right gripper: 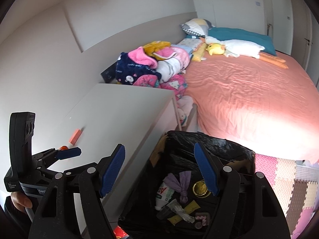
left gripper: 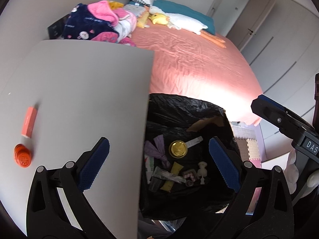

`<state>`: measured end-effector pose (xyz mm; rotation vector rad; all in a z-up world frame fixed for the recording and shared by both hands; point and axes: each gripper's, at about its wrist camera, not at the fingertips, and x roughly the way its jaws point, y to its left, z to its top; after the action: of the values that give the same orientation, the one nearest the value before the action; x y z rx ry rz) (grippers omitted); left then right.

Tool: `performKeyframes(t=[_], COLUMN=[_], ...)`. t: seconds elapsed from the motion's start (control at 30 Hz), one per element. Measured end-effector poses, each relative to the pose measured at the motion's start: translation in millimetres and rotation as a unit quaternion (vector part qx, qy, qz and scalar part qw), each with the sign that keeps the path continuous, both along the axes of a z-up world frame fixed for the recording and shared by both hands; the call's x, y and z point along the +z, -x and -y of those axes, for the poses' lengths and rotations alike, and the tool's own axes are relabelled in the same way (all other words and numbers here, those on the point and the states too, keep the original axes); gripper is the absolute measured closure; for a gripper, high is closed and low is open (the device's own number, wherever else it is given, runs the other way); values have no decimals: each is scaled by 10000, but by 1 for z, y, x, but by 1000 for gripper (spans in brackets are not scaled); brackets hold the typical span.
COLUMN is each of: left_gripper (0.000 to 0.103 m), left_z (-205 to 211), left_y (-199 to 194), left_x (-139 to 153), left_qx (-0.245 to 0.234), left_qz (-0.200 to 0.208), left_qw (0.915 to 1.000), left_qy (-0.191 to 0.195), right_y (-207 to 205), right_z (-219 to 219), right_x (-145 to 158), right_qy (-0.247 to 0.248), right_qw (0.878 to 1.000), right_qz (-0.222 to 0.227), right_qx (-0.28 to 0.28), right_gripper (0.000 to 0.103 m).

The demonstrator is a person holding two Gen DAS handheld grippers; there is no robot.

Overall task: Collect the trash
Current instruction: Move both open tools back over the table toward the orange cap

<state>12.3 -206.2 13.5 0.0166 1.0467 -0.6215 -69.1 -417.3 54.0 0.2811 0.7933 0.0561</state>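
Beside the bed (right gripper: pixel 249 99), at the counter's (left gripper: pixel 83 91) corner, you have the black-lined trash bin (left gripper: pixel 179 111) standing open, which I judge is deliberate: anything lifted off the counter travels only a short way over the edge to drop in. It already holds a gold lid (left gripper: pixel 178 149), a knotted purple wrapper (left gripper: pixel 156 151), a yellow sachet (left gripper: pixel 172 176) and other scraps.

Your left tool (left gripper: pixel 159 164) hangs with its jaws wide and nothing between them, straddling the counter's edge, one pad over the counter and the other over the bin. Your right tool (right gripper: pixel 159 172) is likewise wide and empty, poised above the bin's mouth.

What seems left to collect sits on the counter: an orange cap (left gripper: pixel 23 155) and a salmon-pink box (left gripper: pixel 29 121). In the left wrist view both lie at about nine o'clock from the left tool, well apart from its pads, the box just beyond the cap. From the right tool they are at roughly ten o'clock, farther off, so the left tool looks better placed to take them.
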Motion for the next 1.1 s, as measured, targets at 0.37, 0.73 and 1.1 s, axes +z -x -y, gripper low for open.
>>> performKeyframes(t=[0.37,0.73,1.1], left_gripper=[7,7,7], left_z=[-53,-106,-156], left_y=[-11,-17,-28], left_x=[-9,-23,-37], left_qx=[632,1162,1696], left_qz=[-87,-208,-275], left_qw=[9980,9930,9851], left_qy=[12,5,-66], right_y=[-29,-58,-86], right_z=[-53,-104,-152], right_x=[-5,-14,-23], right_qy=[51,128,257], right_qw=[9977,9928,9855], right_qz=[-137,-294,-400], right_qx=[660,1157,1626], right_gripper=[31,31,31])
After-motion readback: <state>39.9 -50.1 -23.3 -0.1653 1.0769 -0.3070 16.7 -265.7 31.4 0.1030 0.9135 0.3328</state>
